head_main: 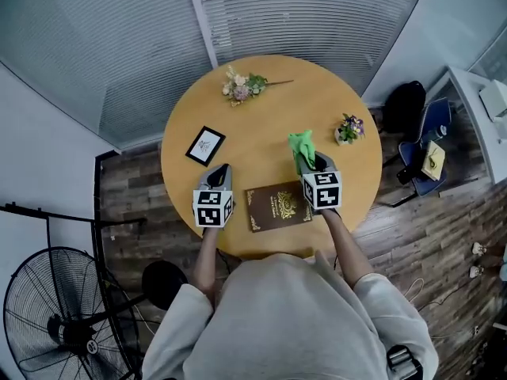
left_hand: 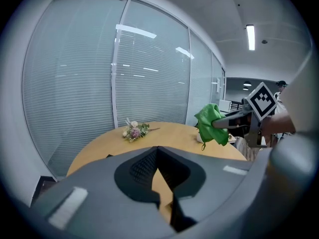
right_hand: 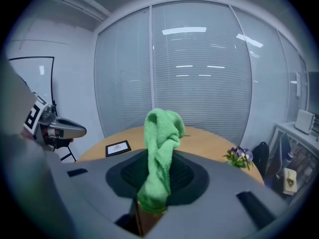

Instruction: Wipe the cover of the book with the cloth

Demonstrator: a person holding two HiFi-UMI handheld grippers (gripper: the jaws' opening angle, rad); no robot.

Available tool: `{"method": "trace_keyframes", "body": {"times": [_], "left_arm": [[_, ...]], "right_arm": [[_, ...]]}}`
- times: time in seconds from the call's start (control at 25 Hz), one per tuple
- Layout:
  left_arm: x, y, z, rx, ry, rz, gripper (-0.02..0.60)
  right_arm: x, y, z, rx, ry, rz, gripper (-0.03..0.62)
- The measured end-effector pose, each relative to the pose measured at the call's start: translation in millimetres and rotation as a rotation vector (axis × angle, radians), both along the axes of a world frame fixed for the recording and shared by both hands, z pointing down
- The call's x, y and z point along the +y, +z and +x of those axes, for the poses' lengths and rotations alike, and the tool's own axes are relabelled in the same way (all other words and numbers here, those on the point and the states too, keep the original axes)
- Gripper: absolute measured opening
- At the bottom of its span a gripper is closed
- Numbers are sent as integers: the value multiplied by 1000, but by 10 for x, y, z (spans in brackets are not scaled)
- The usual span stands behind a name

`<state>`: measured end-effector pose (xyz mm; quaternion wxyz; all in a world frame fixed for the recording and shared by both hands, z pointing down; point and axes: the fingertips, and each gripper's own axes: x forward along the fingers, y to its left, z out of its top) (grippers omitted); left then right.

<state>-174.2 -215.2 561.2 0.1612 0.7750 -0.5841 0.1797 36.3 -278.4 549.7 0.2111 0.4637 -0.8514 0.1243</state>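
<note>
A brown book [head_main: 277,206] is seen lying closed on the round wooden table [head_main: 261,125], at its near edge. Just right of the book, a bunched green cloth [head_main: 302,148] is clamped in the right gripper [head_main: 314,162], raised off the tabletop. Just left of the book, the left gripper [head_main: 221,170] is held with its jaws pressed together, nothing between them.

Book [head_main: 277,206]: closed, dark brown cover with a gold border and a central gold ornament, lying flat and cover up near the front edge of the round wooden table [head_main: 261,125], slightly skewed. Cloth [right_hand: 160,148]: green terry, bunched into a twisted roll. Its lower end is pinched between the jaws of the right gripper [head_main: 315,167] and the rest stands up past them, held in the air just beyond the book's far right corner, clear of the cover.
</note>
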Motion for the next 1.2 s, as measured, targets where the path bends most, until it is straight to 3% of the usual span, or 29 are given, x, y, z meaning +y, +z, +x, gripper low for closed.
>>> {"method": "trace_keyframes", "body": {"times": [0.8,1.2], "left_arm": [[-360,-500,-119,-17,23,107,9],[-384,-464,-89,-13,31,100,9]], "right_arm": [[-142,-461,-198,-17,-14,116,97],[-61,-362,-208,-29,-19,94,97]]}}
